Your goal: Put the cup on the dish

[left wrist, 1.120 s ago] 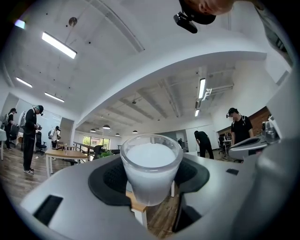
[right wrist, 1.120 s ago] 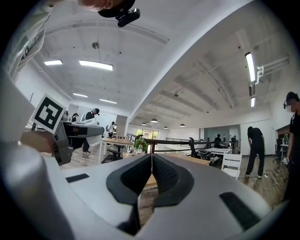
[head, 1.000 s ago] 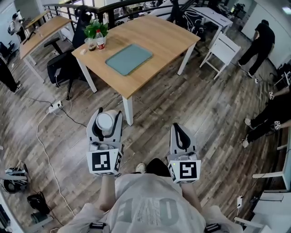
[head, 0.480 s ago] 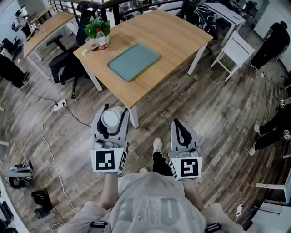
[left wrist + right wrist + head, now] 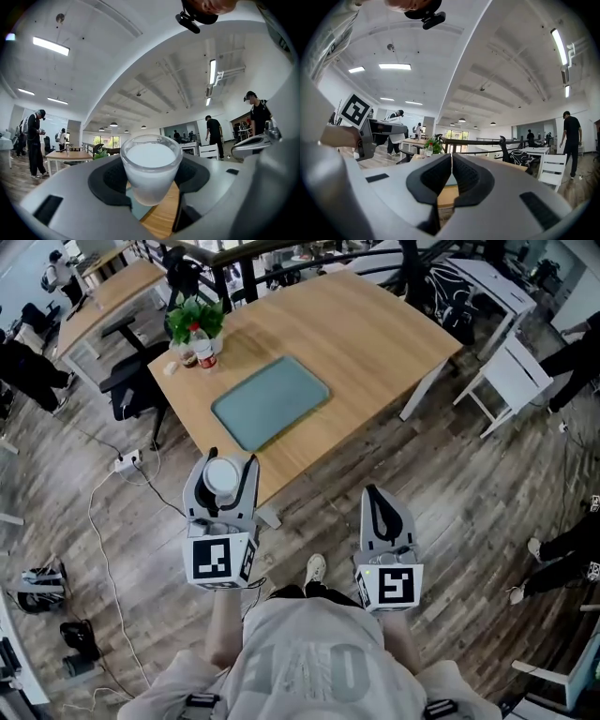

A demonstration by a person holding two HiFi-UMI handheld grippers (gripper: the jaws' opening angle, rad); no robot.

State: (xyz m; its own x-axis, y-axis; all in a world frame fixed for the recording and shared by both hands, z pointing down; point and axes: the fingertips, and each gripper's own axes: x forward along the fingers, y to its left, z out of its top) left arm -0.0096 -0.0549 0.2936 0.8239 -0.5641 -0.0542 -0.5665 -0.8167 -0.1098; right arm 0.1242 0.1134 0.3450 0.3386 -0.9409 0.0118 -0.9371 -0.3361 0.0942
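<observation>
Between the jaws of my left gripper [image 5: 231,465] sits the small frosted-white tapered cup [image 5: 150,171]. The jaws are spread wide and the dark pads press on its sides, so that looks like a firm hold. I've got it up in the air, right at the near edge of the light wooden table [image 5: 375,343].

The flat grey-green rectangular dish [image 5: 272,401] lies further in on the tabletop, apart from the cup.

Carry phase, I'd say. The way to do it well is to bring the cup forward, level, over the middle of the dish. Then lower it straight until the base sits flat, and only then let the pads go.

Cup's upright: mouth to the ceiling, narrower base down, long axis vertical. No tilt that I can make out.

Out to the side, my right gripper [image 5: 451,161] has its jaws pressed together on nothing and hangs over the plank floor.
</observation>
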